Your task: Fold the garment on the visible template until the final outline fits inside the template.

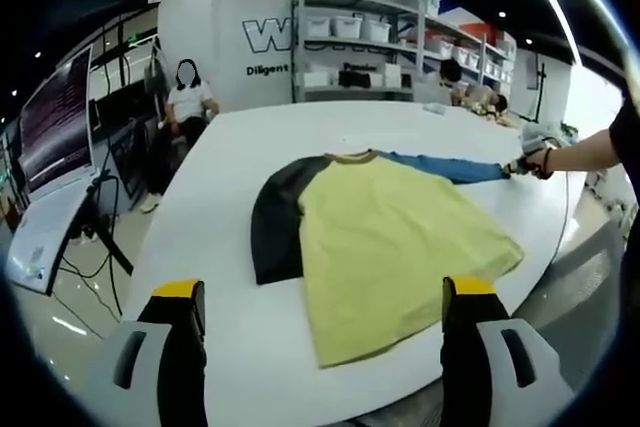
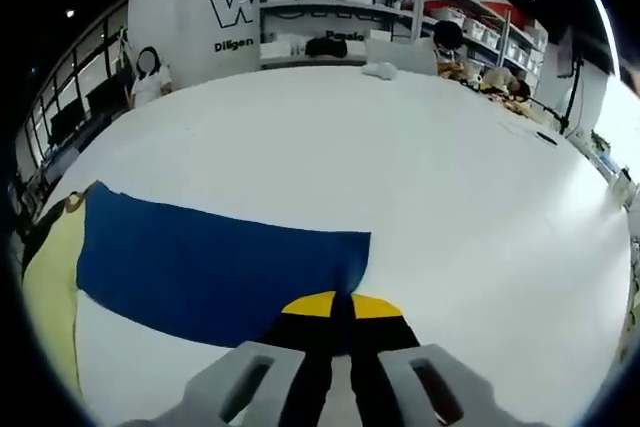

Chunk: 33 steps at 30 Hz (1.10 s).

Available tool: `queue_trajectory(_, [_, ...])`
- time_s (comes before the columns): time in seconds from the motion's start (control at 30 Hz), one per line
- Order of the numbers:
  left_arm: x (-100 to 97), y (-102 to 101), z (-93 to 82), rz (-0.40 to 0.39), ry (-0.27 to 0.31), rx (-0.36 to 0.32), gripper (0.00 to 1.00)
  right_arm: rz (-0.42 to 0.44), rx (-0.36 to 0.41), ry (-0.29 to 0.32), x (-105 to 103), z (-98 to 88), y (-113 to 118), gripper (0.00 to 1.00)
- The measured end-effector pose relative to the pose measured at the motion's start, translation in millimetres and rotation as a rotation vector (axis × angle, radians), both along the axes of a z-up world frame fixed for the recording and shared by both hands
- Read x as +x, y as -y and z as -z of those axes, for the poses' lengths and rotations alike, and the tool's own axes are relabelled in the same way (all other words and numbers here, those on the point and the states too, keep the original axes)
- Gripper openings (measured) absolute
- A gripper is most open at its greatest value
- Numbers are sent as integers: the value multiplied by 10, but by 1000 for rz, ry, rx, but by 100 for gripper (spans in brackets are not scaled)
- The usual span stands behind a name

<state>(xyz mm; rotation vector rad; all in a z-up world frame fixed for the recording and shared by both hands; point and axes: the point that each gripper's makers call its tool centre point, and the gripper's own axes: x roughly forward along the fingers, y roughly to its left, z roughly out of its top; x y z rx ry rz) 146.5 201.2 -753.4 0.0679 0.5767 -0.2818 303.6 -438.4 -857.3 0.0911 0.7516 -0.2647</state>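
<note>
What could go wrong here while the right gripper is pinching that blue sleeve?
The right gripper looks shut on just the cuff edge of the blue sleeve, so the fabric could slip out during the fold. The left gripper hangs open, holding nothing, so pulling the sleeve may drag the yellow shirt body across the white table.

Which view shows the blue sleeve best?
Right gripper view: the blue sleeve spreads flat across the white table, its cuff end pinched in the shut right gripper. The left gripper view shows it far off, a thin foreshortened strip beyond the yellow shirt body.
</note>
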Motion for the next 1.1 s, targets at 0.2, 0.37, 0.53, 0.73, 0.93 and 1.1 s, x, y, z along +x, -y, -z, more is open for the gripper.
queue_trajectory(0.2, [0, 8, -24, 7, 2, 6, 96, 5, 18, 3, 0, -26, -6, 1])
queue_trajectory(0.37, [3, 27, -18, 18, -1, 3, 98, 30, 56, 8, -41, -70, -20, 1])
queue_trajectory(0.53, [7, 69, -10, 34, -4, -2, 99, 30, 78, 29, -2, -163, -29, 1])
queue_trajectory(0.73, [3, 126, -18, 49, -4, -12, 99, 30, 133, 57, 64, -304, -163, 1])
queue_trajectory(0.93, [-4, 129, -15, 53, -4, -13, 99, 12, 160, 69, 141, -390, -291, 0])
queue_trajectory(1.1, [-24, 144, -18, 62, -4, -16, 99, -26, 196, 85, 235, -467, -502, 0])
